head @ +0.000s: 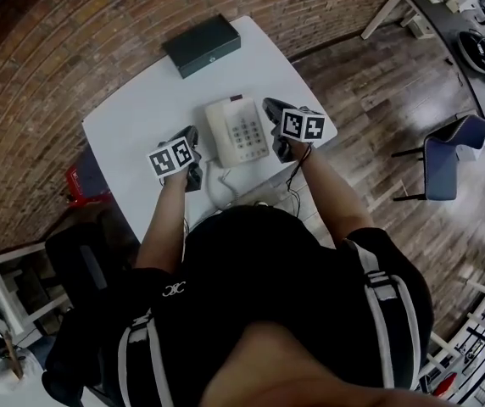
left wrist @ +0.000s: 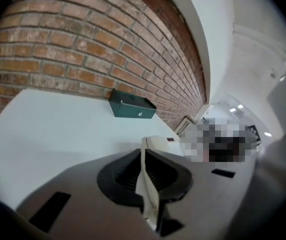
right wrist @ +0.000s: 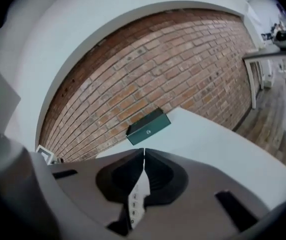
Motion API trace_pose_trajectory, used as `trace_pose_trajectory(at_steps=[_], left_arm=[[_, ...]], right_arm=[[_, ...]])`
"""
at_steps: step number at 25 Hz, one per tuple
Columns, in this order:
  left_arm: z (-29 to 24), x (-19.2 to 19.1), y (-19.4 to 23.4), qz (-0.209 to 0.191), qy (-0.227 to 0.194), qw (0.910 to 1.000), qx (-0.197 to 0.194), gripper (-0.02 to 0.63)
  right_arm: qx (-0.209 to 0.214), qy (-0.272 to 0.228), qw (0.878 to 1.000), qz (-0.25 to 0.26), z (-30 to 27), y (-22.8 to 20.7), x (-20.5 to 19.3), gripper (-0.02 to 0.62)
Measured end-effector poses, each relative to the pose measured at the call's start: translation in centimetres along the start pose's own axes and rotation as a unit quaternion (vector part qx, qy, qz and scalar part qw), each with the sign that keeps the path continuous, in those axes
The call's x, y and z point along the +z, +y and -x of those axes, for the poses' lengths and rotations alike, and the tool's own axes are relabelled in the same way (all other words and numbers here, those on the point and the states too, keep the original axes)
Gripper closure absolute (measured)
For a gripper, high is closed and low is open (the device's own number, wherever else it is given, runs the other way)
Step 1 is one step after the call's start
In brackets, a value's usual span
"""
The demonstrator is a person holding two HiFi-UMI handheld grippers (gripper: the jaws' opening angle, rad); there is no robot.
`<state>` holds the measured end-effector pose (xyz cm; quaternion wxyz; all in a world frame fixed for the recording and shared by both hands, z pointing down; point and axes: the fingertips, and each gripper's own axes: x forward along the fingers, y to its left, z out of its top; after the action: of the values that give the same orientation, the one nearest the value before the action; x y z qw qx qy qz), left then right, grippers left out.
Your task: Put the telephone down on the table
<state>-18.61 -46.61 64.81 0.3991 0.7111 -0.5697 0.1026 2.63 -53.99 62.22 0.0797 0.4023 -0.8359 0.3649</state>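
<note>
A cream push-button telephone [head: 241, 132] lies flat on the white table [head: 141, 113], its cord [head: 218, 185] trailing toward the near edge. My left gripper [head: 190, 134] hovers just left of the telephone, my right gripper [head: 272, 107] at its right edge. In the left gripper view the jaws [left wrist: 143, 156] stand together, and a thin strip of the telephone [left wrist: 155, 143] shows through the slit. The right gripper [right wrist: 143, 154] is likewise shut, with keypad digits of the telephone [right wrist: 138, 196] visible below the slit. Neither gripper holds anything.
A dark green box [head: 202, 45] sits at the table's far edge against the brick wall [head: 73, 24]. A blue chair [head: 450, 155] stands on the wooden floor to the right, and a red object [head: 76, 185] lies left of the table.
</note>
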Motion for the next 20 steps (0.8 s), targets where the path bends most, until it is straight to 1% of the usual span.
trace_pose_trajectory(at_steps=[1, 3, 5, 7, 9, 12, 14, 15, 18, 20], left_arm=[[0.6, 0.9, -0.3, -0.016, -0.018, 0.9997, 0.011, 0.587], [2.2, 2.7, -1.4, -0.045, -0.056, 0.9972, 0.021, 0.598], [3.9, 4.5, -2.9, -0.081, -0.093, 0.992, 0.026, 0.603], [5.7, 6.5, -4.8, -0.117, -0.128, 0.9843, 0.03, 0.603], [7.7, 8.5, -6.7, -0.144, -0.164, 0.9752, 0.036, 0.603], [10.8, 10.9, -9.2, -0.153, -0.211, 0.9646, 0.039, 0.603], [12.8, 11.9, -10.6, -0.16, -0.232, 0.9589, 0.035, 0.603], [13.7, 12.2, -11.1, -0.168, -0.238, 0.956, 0.034, 0.603], [15.5, 12.4, -11.3, -0.188, -0.25, 0.9486, 0.047, 0.603], [16.0, 12.3, -11.1, -0.195, -0.253, 0.946, 0.057, 0.603]], right_arm=[[0.0, -0.016, 1.0, 0.022, 0.4, 0.9, 0.8, 0.595], [-0.004, -0.051, 0.997, 0.063, 1.5, 2.9, 2.4, 0.597], [-0.014, -0.088, 0.991, 0.102, 2.7, 5.1, 4.2, 0.597], [-0.024, -0.126, 0.981, 0.144, 4.1, 7.5, 6.3, 0.597], [-0.03, -0.164, 0.969, 0.185, 5.7, 9.9, 8.2, 0.597], [-0.032, -0.215, 0.949, 0.23, 8.3, 12.9, 10.2, 0.597], [-0.03, -0.243, 0.94, 0.239, 9.9, 14.3, 11.0, 0.597], [-0.027, -0.252, 0.938, 0.235, 10.4, 14.8, 11.2, 0.597], [-0.023, -0.266, 0.939, 0.217, 11.2, 15.4, 11.3, 0.597], [-0.026, -0.268, 0.938, 0.221, 11.4, 15.6, 11.2, 0.597]])
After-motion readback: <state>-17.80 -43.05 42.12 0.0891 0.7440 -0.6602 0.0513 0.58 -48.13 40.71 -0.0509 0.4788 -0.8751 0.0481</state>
